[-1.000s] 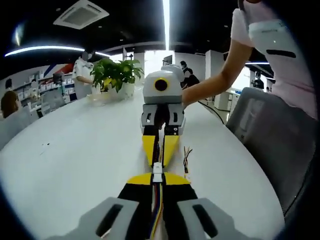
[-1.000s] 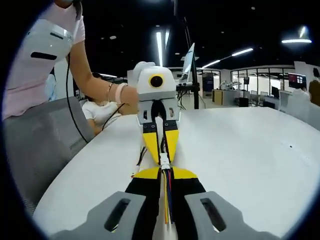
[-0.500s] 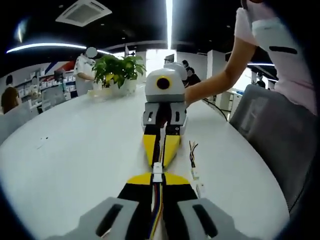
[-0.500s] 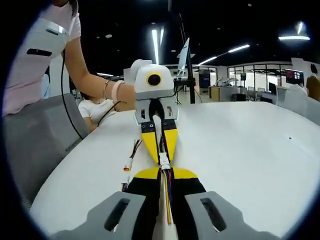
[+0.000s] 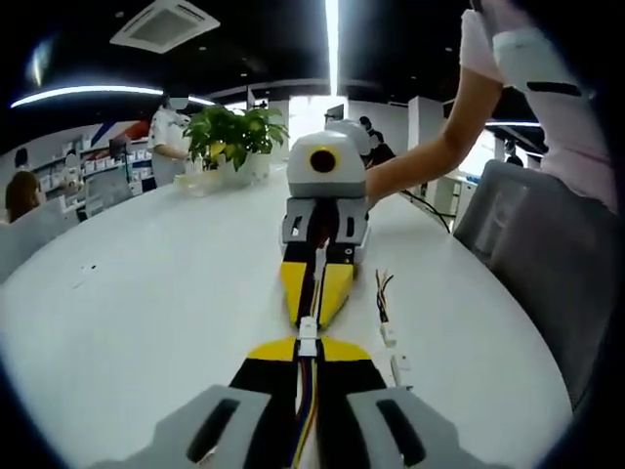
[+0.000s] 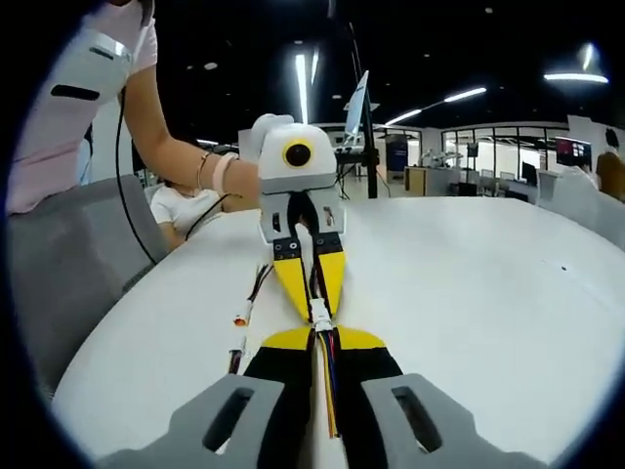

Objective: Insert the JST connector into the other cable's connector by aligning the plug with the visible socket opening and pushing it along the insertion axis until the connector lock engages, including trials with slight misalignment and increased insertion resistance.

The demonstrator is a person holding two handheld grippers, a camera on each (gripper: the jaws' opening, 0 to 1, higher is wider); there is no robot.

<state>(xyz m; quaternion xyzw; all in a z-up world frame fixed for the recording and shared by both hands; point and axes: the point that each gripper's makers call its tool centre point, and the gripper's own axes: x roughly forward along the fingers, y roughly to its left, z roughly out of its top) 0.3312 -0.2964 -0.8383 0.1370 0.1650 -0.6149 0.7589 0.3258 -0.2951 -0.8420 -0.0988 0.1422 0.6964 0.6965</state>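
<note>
Above the smooth white table (image 5: 137,313), the left gripper (image 5: 309,350) and right gripper (image 6: 320,338) meet tip to tip, each clamped on a ribbon cable, with the small white JST connector (image 5: 308,329) joined between them. Spare cables (image 5: 389,322) lie beside them, near the table's curved edge; bare tabletop stretches away opposite.

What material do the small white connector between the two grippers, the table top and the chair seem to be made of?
The connector looks like white moulded plastic, matt, with crisp small edges. The table has a smooth white surface with a soft sheen, perhaps laminate or painted board; I cannot tell which. The chair back looks like grey woven fabric, dull and without gloss.
</note>
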